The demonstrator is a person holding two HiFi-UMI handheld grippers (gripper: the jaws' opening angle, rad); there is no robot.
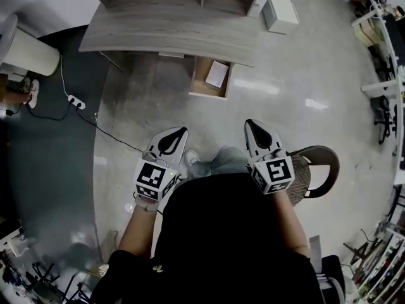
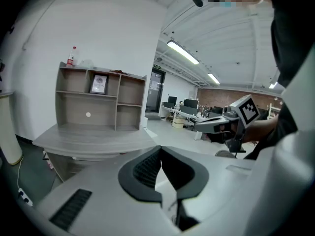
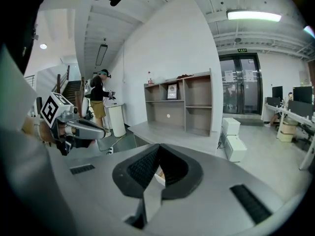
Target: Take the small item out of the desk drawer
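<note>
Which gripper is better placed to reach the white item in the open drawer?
Right, narrowly: the right gripper sits slightly nearer the open drawer and white item than the left gripper. Both are shut.

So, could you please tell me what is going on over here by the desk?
A person faces the desk from a little way back, holding the left claw and the right claw out in front. Both are shut and empty. The drawer under the desk is already open, with a white item lying inside. Neither claw is at the drawer, so the item has not yet been taken out.
</note>
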